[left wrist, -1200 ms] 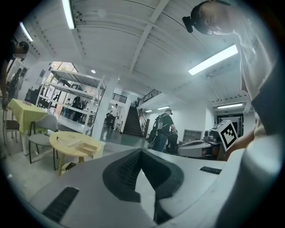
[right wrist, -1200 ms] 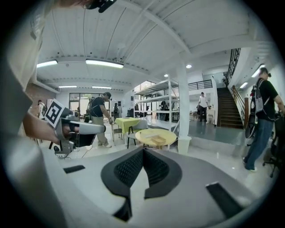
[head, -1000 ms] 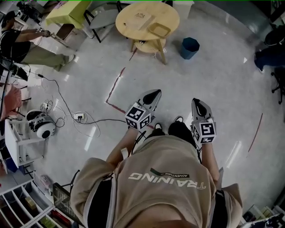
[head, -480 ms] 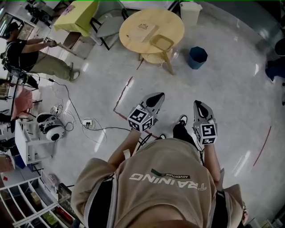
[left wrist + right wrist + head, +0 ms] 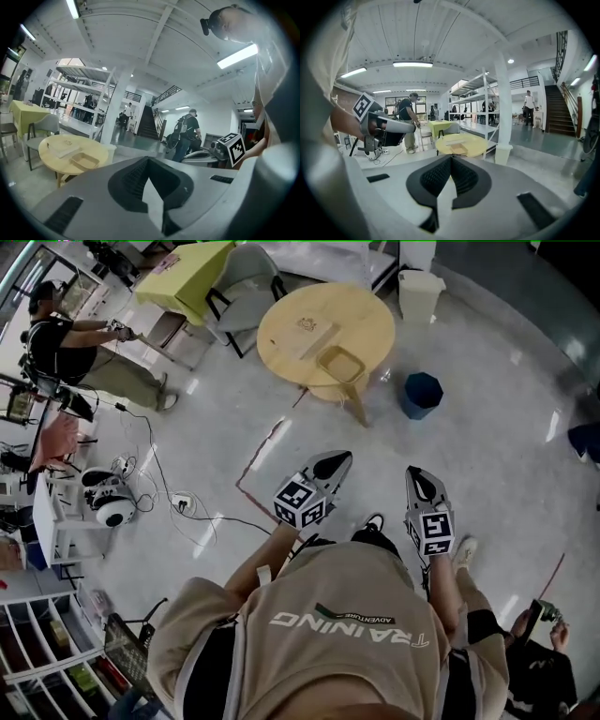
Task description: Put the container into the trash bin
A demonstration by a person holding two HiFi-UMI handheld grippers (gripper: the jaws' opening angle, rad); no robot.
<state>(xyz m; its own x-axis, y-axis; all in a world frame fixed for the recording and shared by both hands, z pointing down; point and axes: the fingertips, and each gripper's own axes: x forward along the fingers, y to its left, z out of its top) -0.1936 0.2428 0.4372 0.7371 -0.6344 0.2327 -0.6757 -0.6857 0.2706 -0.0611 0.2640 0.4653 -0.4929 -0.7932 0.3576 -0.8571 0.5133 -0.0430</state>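
Shelving [image 5: 42, 667] fills the lower left corner of the head view, with a white-and-black rounded device [image 5: 108, 505] on the floor above it and a power strip [image 5: 181, 501] trailing cables just to its right. Further up, a person [image 5: 61, 338] reaches out beside a yellow-green table [image 5: 183, 273], and a grey chair [image 5: 246, 282] stands between that table and a round wooden table [image 5: 305, 306]. A red tape line [image 5: 264, 448] runs across the pale floor below the round table. The container [image 5: 340, 363], a shallow tan rectangular tray, sits on the near edge of the round table next to a flat pale board [image 5: 314, 334], well apart from both grippers. Below it, the left gripper [image 5: 339, 461] is held out in front of the wearer's tan shirt [image 5: 342, 634], pointing toward the table; its own view shows the jaws pressed together with nothing between them. The right gripper [image 5: 415, 476] is held alongside, just to the right and roughly parallel, and its jaws are likewise closed on nothing. The blue trash bin [image 5: 422, 394] stands on the floor just right of the round table, apart from the container, and a white bin [image 5: 418, 294] stands beyond it near the wall. A second person [image 5: 539, 671] crouches at the lower right corner.
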